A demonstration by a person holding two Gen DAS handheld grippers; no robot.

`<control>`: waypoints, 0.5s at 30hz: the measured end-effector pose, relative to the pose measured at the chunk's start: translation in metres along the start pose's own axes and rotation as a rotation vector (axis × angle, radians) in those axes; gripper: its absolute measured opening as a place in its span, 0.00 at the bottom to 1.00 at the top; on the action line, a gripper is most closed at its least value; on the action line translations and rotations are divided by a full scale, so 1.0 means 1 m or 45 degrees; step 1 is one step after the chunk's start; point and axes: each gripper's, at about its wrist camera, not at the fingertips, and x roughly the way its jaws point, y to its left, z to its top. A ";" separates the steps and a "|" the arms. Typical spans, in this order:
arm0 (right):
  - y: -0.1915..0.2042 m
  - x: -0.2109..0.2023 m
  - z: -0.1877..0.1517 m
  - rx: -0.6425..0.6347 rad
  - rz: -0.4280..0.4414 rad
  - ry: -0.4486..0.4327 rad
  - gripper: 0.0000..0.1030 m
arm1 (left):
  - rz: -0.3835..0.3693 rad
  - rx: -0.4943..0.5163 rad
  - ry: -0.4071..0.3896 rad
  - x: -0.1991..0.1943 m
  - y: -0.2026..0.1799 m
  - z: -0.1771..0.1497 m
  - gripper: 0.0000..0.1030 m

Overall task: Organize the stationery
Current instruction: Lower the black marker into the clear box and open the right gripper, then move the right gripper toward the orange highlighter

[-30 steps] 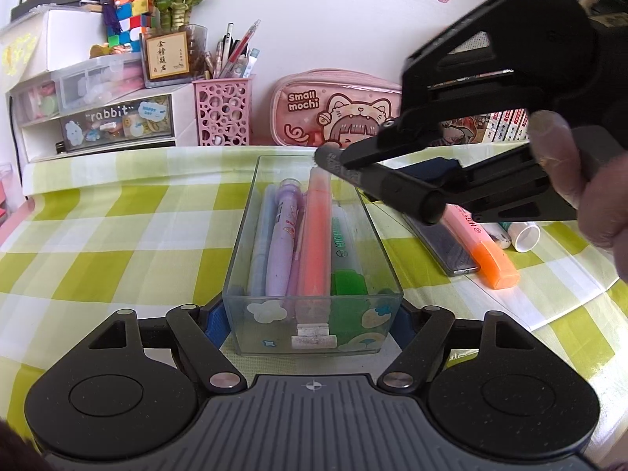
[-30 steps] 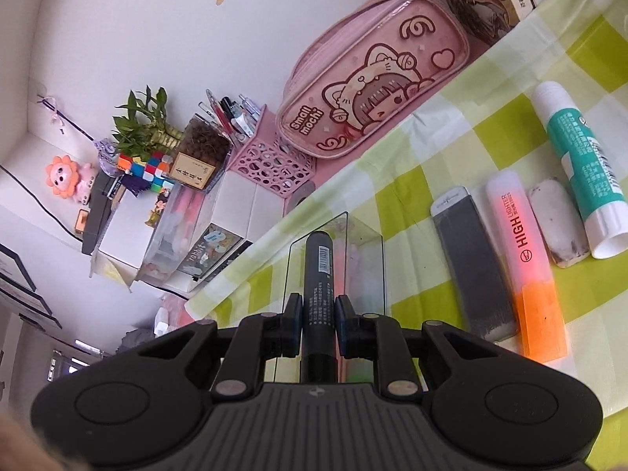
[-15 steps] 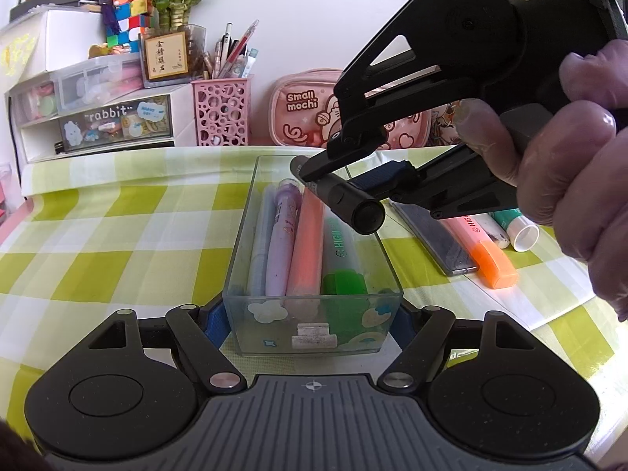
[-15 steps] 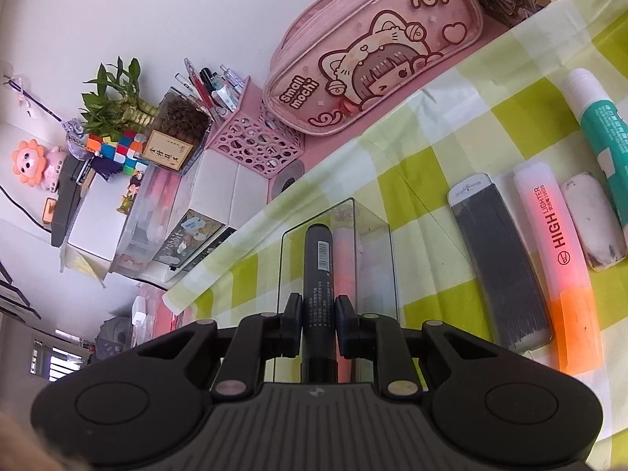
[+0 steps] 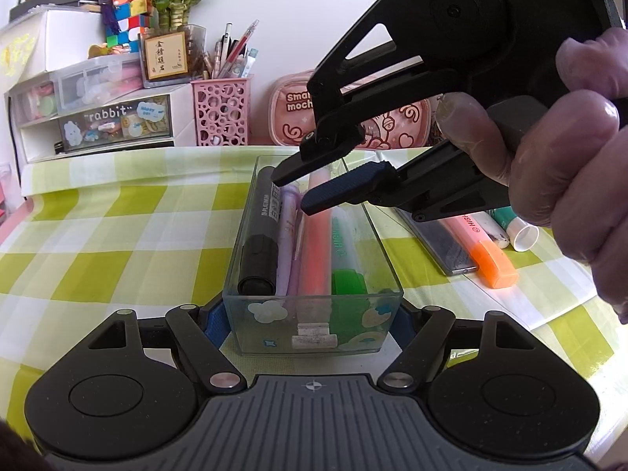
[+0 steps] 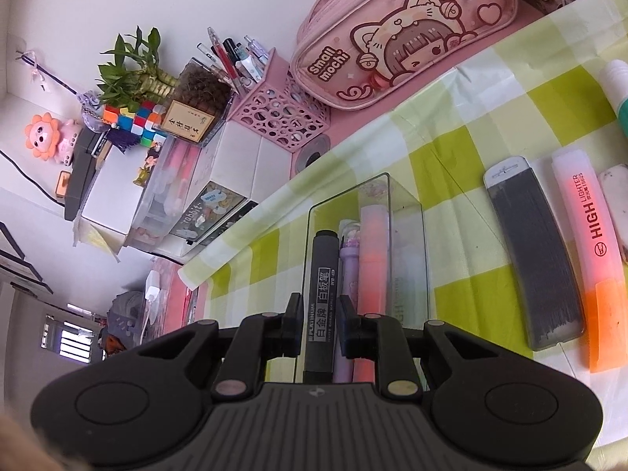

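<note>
1. Lying flat in the clear box (image 5: 314, 325), the black marker (image 5: 261, 243) sits along the left wall, cap end toward the left wrist camera, label up.
2. Right beside it, a purple pen (image 5: 288, 231), then a pink-orange highlighter (image 5: 316, 251), then a green highlighter (image 5: 345, 259) fill the box side by side.
3. Right gripper (image 5: 304, 190) hangs over the box's far half, its jaws spread, nothing between them in the left view; in its own view the marker (image 6: 320, 294) lies in the gap below, clear of both fingers.
4. Left gripper (image 5: 312, 316) brackets the near end of the box, jaws wide; its blue pads sit at the box's corners, though I can't tell if they actually press the walls.
5. Out to the right on the green-checked cloth (image 5: 117, 235): a grey case (image 6: 532, 251), an orange highlighter (image 6: 592, 251) just beside it, an eraser (image 6: 616, 196) and a glue stick (image 5: 516, 229) further out.
6. At the back, a pink pouch (image 6: 404, 31) and a pink pen cup (image 5: 221, 112) stand against the wall.
</note>
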 end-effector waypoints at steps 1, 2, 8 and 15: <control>-0.001 -0.001 0.000 -0.001 -0.004 -0.003 0.42 | 0.000 0.000 0.000 0.000 0.000 0.000 0.73; -0.002 -0.002 0.001 0.001 -0.003 -0.009 0.42 | 0.000 0.000 0.000 0.000 0.000 0.000 0.73; -0.002 -0.013 0.003 -0.017 -0.008 -0.044 0.42 | 0.000 0.000 0.000 0.000 0.000 0.000 0.73; 0.006 -0.032 -0.005 -0.135 -0.059 -0.132 0.50 | 0.000 0.000 0.000 0.000 0.000 0.000 0.73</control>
